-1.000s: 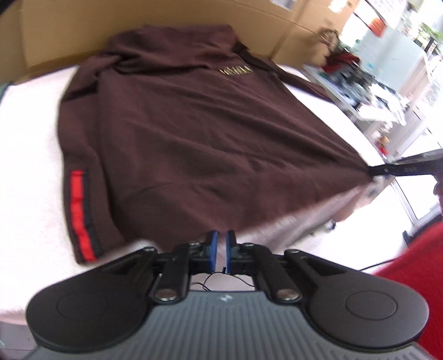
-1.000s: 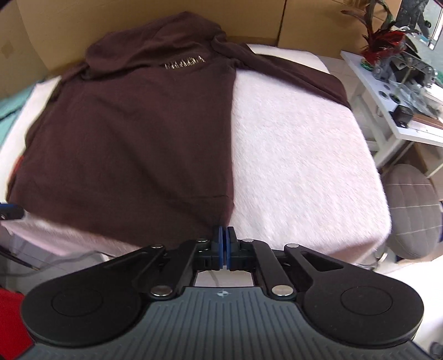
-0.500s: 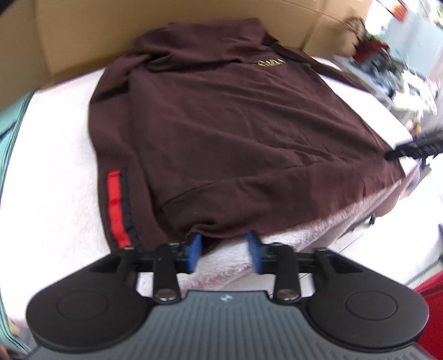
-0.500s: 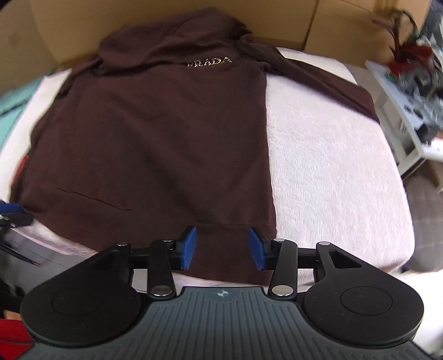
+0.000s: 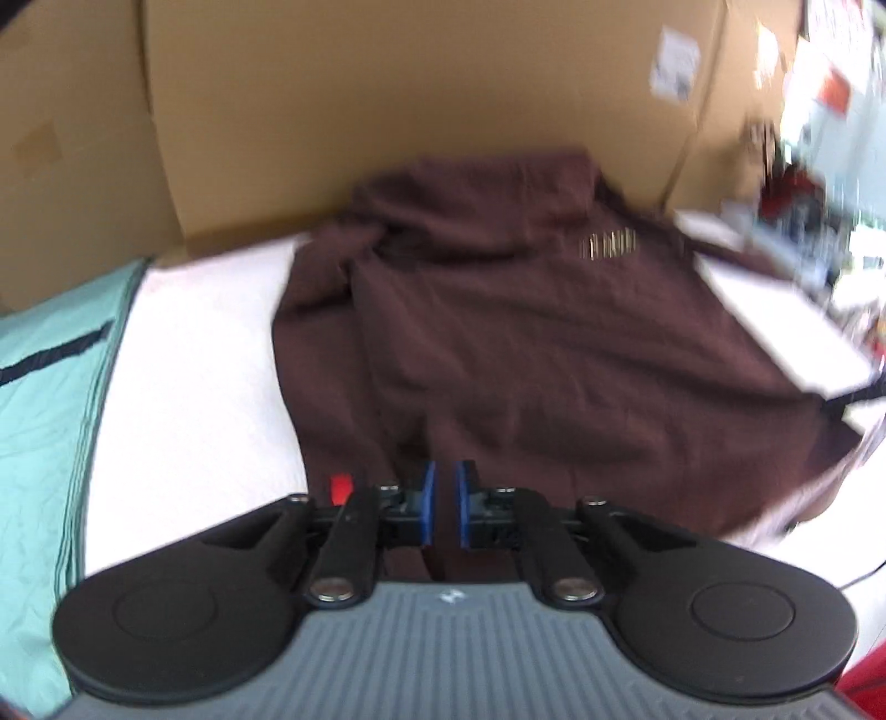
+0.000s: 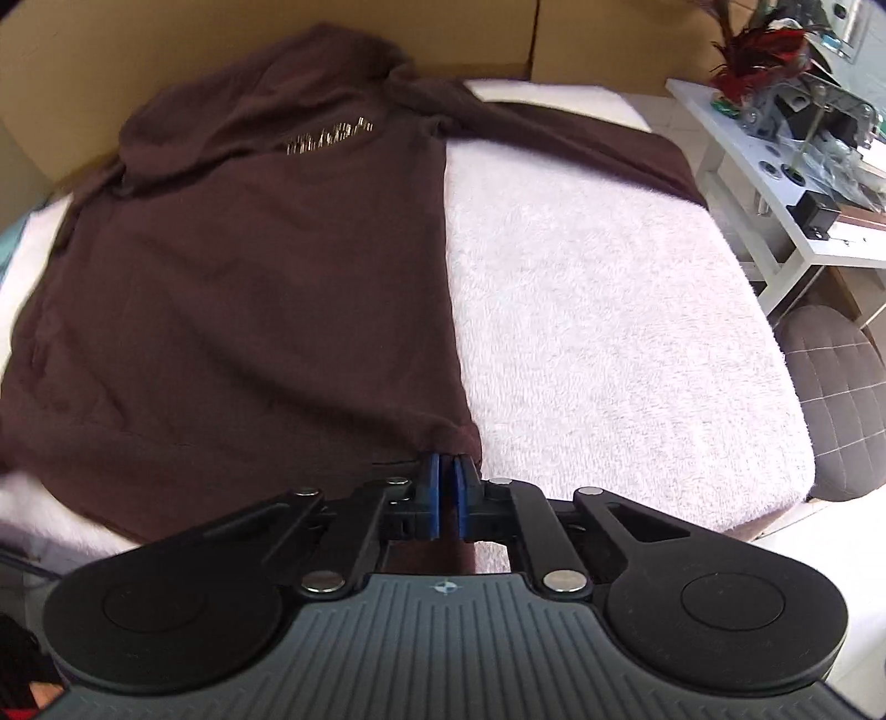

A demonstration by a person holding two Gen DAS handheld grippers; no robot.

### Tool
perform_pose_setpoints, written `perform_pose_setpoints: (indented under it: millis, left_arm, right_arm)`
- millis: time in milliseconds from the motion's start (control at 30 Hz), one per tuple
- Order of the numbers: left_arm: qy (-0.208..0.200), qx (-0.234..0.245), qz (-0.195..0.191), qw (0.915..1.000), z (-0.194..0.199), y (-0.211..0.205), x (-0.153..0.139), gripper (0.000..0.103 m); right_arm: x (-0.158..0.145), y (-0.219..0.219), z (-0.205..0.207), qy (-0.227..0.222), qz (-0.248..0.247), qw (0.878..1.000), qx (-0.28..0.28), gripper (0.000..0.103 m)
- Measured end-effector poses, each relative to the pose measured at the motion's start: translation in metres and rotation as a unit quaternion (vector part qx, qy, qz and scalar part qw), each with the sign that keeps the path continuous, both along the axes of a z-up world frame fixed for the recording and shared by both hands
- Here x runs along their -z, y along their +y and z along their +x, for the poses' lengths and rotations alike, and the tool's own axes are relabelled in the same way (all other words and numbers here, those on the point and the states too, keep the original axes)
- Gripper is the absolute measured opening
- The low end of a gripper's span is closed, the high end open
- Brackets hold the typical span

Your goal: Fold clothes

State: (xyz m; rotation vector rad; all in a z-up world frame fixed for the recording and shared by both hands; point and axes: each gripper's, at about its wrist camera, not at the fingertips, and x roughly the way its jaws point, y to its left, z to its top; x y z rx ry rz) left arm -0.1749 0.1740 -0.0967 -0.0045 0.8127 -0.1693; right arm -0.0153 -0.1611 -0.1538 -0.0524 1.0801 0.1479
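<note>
A dark brown sweatshirt (image 5: 526,360) (image 6: 249,277) with a gold chest logo (image 6: 326,135) lies spread flat on a white fleece surface (image 6: 609,332). My left gripper (image 5: 444,504) is at its near hem, beside a red cuff stripe (image 5: 341,487), with the blue pads pressed on brown cloth. At the hem's right corner, my right gripper (image 6: 447,498) is shut on the fabric, which also shows beneath the jaws. One sleeve (image 6: 581,144) stretches out to the far right. The left wrist view is blurred.
Cardboard walls (image 5: 387,111) stand behind the surface. A teal cloth (image 5: 44,415) lies off its left side. To the right are a white table (image 6: 775,166) with clutter and a red plant (image 6: 758,50), and a grey padded stool (image 6: 836,399).
Both grippers, shut a second ago, stood open half a second ago; now both have shut on the near hem. The left view has tilted up and swung left.
</note>
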Motion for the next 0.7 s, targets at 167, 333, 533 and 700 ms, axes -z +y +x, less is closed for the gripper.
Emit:
perform_pose_setpoints:
  millis: [167, 333, 533, 700]
  left_arm:
    - [0.034, 0.027, 0.016, 0.9989, 0.002, 0.000, 0.004, 0.013]
    - [0.070, 0.059, 0.035, 0.9952, -0.012, -0.008, 0.027, 0.044]
    - [0.070, 0.077, 0.045, 0.9935, 0.002, -0.026, 0.047, 0.060]
    - [0.059, 0.084, 0.055, 0.9933, 0.008, -0.036, 0.057, 0.064]
  right_arm:
    - [-0.005, -0.010, 0.007, -0.007, 0.020, 0.999, 0.024, 0.003]
    - [-0.009, -0.018, 0.013, -0.012, 0.038, 0.998, 0.043, 0.006]
    - [0.003, -0.012, 0.003, 0.011, 0.044, 0.999, 0.019, 0.067]
    - [0.015, 0.004, 0.000, 0.021, 0.021, 0.999, -0.015, 0.068]
